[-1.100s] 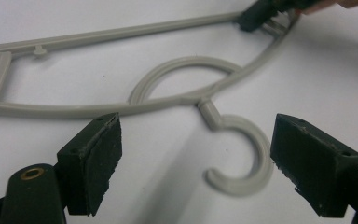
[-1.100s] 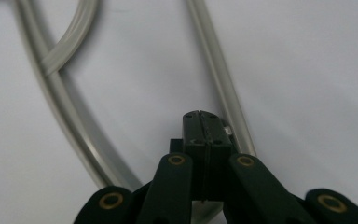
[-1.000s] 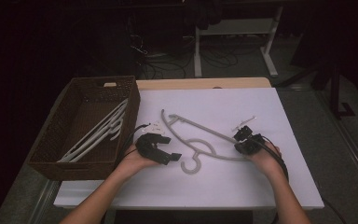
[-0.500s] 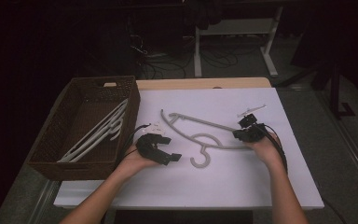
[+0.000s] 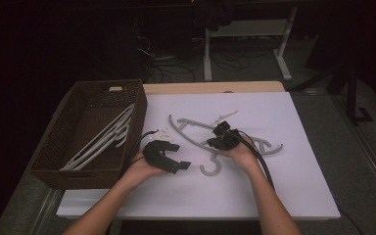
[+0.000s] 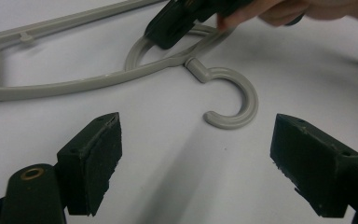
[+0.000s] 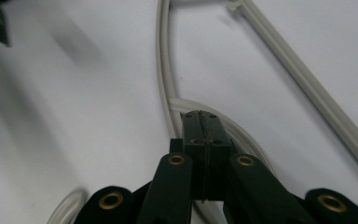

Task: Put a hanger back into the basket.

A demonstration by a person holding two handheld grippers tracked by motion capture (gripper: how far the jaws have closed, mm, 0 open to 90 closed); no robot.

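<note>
Pinching the grey hanger (image 5: 210, 142) near its neck, our right hand-held gripper (image 5: 221, 139) has its jaws pressed together on the plastic. Our left hand-held gripper (image 5: 176, 164) gapes wide just beside the hook, gripping nothing, over the white counter (image 5: 284, 186).

Your work surface: a table topped with a white rectangular sheet (image 5: 293, 186), pale wooden edge visible along the far side, centre of frame. A dark brown woven wicker basket (image 5: 54, 169) sits at its left edge. A grey plastic clothes hanger (image 5: 186, 132) lies flat mid-sheet, hook toward the lower centre.
</note>
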